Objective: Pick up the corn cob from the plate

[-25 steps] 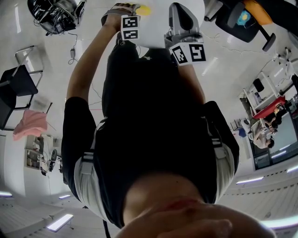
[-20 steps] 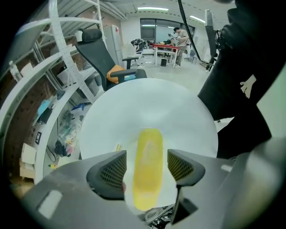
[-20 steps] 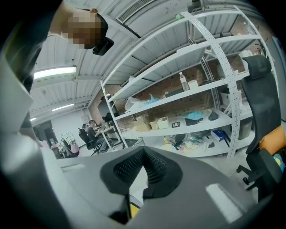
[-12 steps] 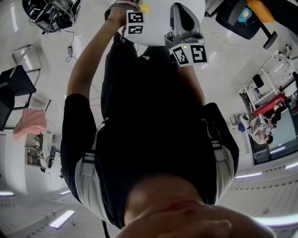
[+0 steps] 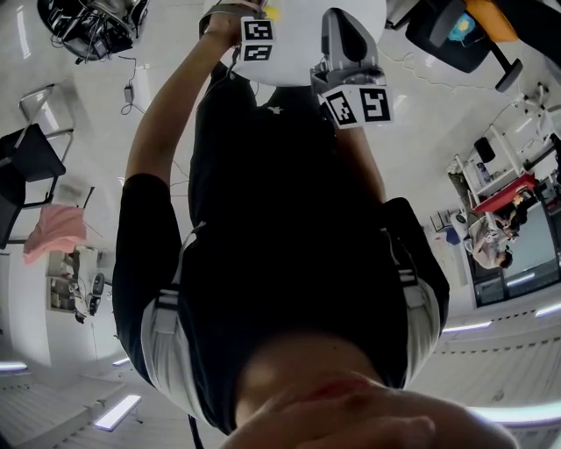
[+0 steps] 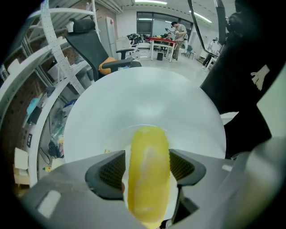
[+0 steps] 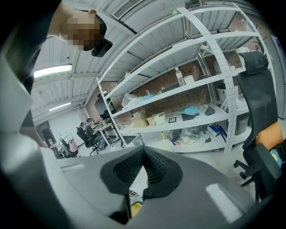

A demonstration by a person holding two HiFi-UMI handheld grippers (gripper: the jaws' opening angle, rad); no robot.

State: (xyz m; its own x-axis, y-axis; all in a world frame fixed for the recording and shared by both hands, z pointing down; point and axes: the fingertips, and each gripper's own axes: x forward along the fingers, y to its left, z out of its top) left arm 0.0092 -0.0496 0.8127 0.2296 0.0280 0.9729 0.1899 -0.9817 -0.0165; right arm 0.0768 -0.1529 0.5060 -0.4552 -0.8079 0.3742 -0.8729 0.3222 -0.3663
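A yellow corn cob point(image 6: 148, 179) lies on a white plate point(image 6: 121, 139) on a round white table point(image 6: 143, 94). In the left gripper view my left gripper point(image 6: 147, 167) points steeply down over it. Its jaws have just been opening and stand wide, one on each side of the cob, and the pads do not press on it. In the head view only a yellow tip of the cob point(image 5: 273, 12) shows beside that gripper's marker cube point(image 5: 256, 42). My right gripper point(image 7: 144, 152) hangs above the table's near side, its pads meeting at the tips with nothing held.
A black office chair with an orange cushion point(image 6: 96, 44) stands behind the table. White shelving point(image 7: 192, 89) full of boxes runs along the wall. People sit at a red table point(image 6: 167, 42) far off. My own torso point(image 5: 280, 263) fills most of the head view.
My left gripper has moved further out over the table, and its cube now covers more of the yellow cob. The right gripper has hardly shifted.
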